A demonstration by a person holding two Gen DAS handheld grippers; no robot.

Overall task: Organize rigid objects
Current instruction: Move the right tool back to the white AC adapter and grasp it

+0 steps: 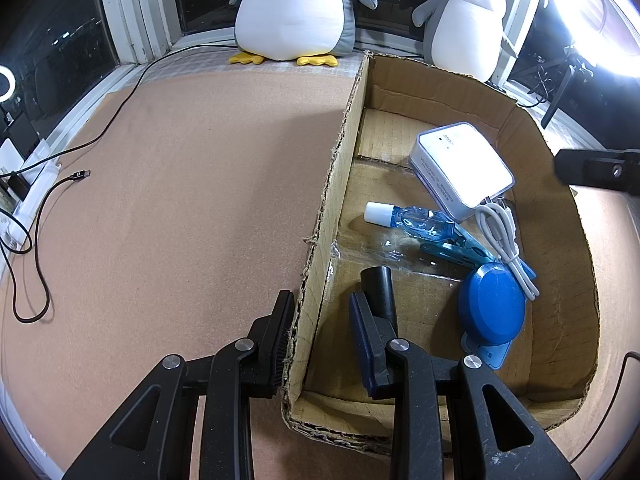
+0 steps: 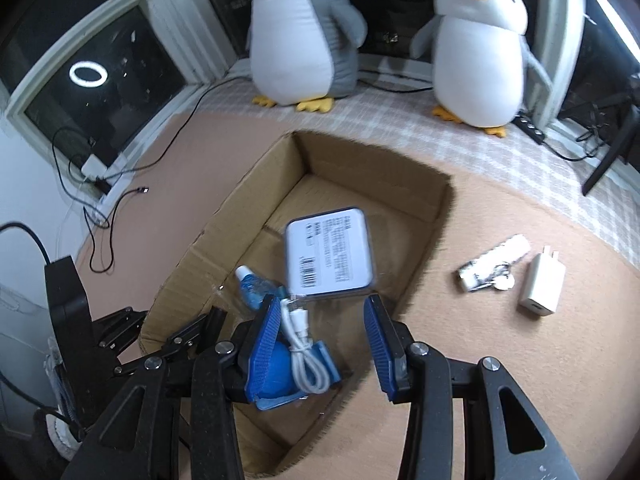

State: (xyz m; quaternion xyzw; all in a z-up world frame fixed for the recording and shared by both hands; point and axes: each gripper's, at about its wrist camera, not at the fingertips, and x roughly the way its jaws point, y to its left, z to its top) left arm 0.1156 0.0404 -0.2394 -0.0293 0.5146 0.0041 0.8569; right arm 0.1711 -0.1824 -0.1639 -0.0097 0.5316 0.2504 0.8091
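Cardboard box: open-topped, mid-mat; white case, bottle, blue disc, cable already inside.
Left gripper: wide, astride box's left wall; steadying.
Right gripper: wide, empty, above box's near-right rim.
White charger: outside, near mat's right edge; likely next, grip across flat sides.
White stick: just beside charger.

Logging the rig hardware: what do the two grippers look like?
Both are black linkage frames with silver pivot bolts and triangular cut-outs in the outer arms. The right gripper has blue ribbed pads. The left gripper has one dark blue pad and one black ribbed pad. No markings or sleeves are visible.
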